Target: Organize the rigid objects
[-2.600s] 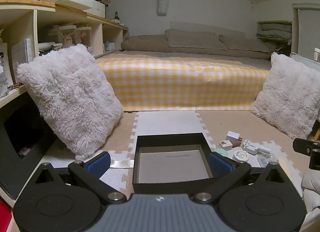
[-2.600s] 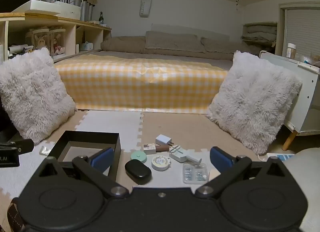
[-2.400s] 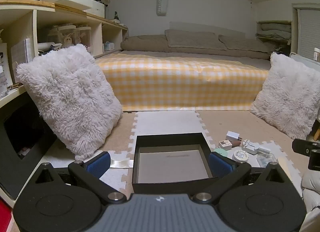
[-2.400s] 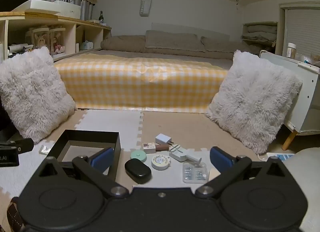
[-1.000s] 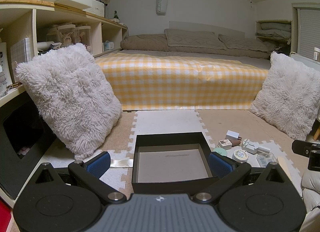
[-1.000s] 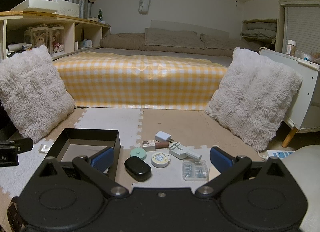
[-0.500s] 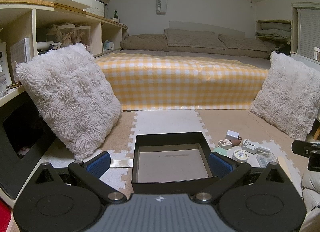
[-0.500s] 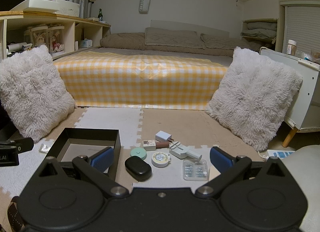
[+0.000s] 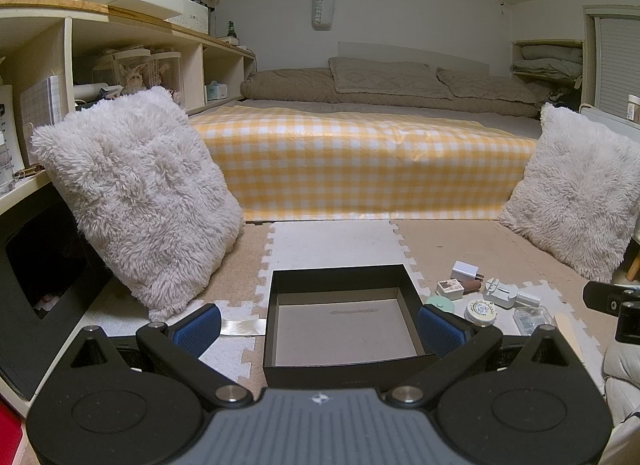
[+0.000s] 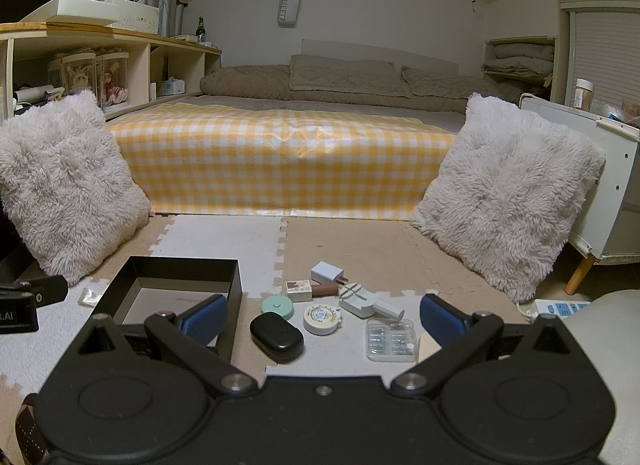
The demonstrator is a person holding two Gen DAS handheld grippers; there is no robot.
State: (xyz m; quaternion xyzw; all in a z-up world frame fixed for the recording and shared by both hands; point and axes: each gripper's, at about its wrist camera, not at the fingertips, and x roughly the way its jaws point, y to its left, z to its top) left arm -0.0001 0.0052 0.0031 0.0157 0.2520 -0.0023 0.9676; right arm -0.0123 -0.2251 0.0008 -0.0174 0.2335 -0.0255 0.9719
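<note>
Small rigid items, among them a black case (image 10: 276,336) and a clear pill box (image 10: 391,340), lie right of the empty black box (image 9: 344,329), both the left gripper (image 9: 318,324) and right gripper (image 10: 323,319) hovering near with jaws apart.

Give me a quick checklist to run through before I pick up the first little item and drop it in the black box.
1. Black box open and bare inside: ok.
2. Right gripper open, holding nothing: ok.
3. Left gripper open, fingers either side of the box without gripping it: ok.
4. Black case nearest the right gripper, lying free on the mat: ok.
5. Clear plastic case separate from its neighbours: ok.
6. Small white box free of the brown tube beside it: cannot tell, they look touching.
</note>
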